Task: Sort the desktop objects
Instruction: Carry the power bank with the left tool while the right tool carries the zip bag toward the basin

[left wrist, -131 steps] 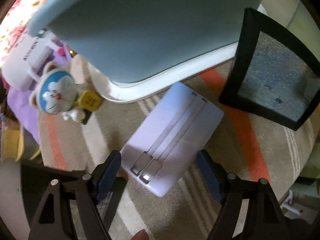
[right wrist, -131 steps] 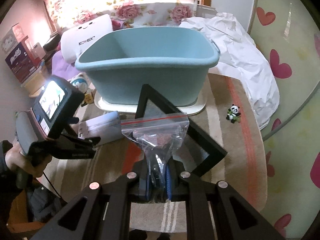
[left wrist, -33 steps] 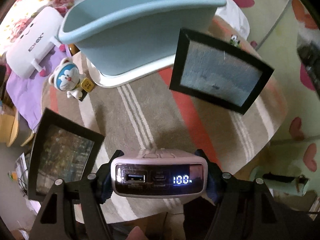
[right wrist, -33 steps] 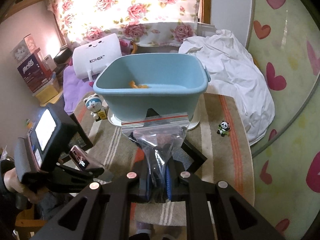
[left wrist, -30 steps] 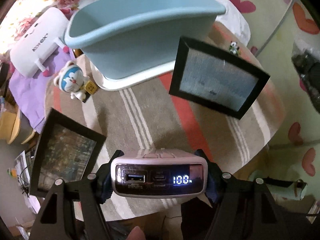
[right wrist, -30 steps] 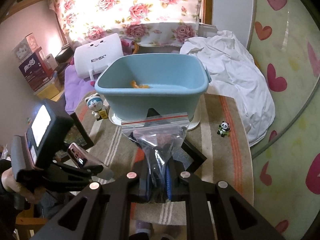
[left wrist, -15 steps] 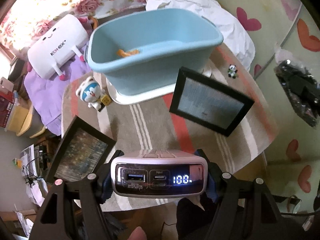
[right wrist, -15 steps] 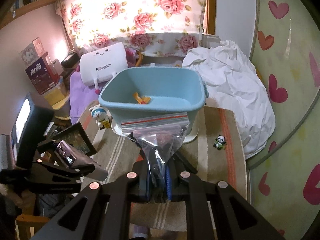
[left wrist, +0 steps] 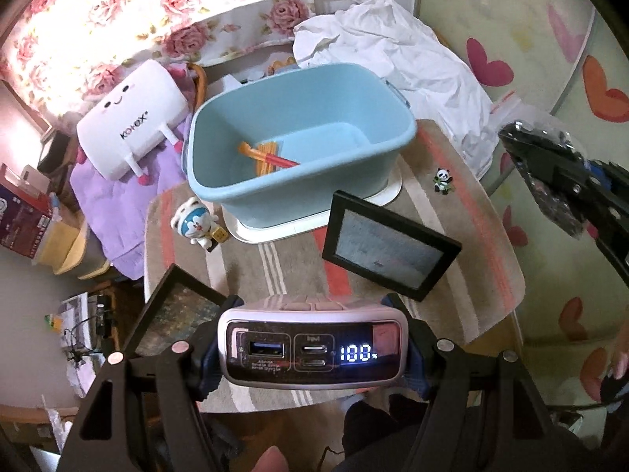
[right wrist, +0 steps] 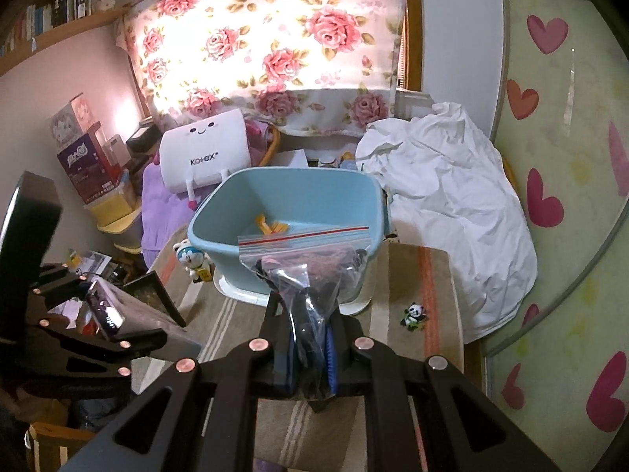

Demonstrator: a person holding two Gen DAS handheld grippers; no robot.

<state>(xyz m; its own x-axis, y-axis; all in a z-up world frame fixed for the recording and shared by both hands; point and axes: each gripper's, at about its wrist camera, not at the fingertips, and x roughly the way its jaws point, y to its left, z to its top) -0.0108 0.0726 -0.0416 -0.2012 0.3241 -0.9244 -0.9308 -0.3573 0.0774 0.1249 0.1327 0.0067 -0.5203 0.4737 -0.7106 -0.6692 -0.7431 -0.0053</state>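
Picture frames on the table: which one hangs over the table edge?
The darker frame at the table's left edge, near the cat figurine; its corner sticks out past the edge. The other frame, with the pale picture, lies fully on the table by the blue tub.

A rose-print curtain [right wrist: 275, 39] covers the window at 12 o'clock. A white Kotex cushion [right wrist: 206, 157] lies on purple fabric [left wrist: 94, 185] at 10 o'clock. A crumpled white sheet [right wrist: 452, 204] lies at 2 o'clock. Heart decals mark the green wall [right wrist: 570, 157] at 3 o'clock. Books fill a shelf [right wrist: 51, 15] at 10 o'clock.

Backlit floral curtain [right wrist: 271, 47] glares — dim room, fisheye-warped edges.
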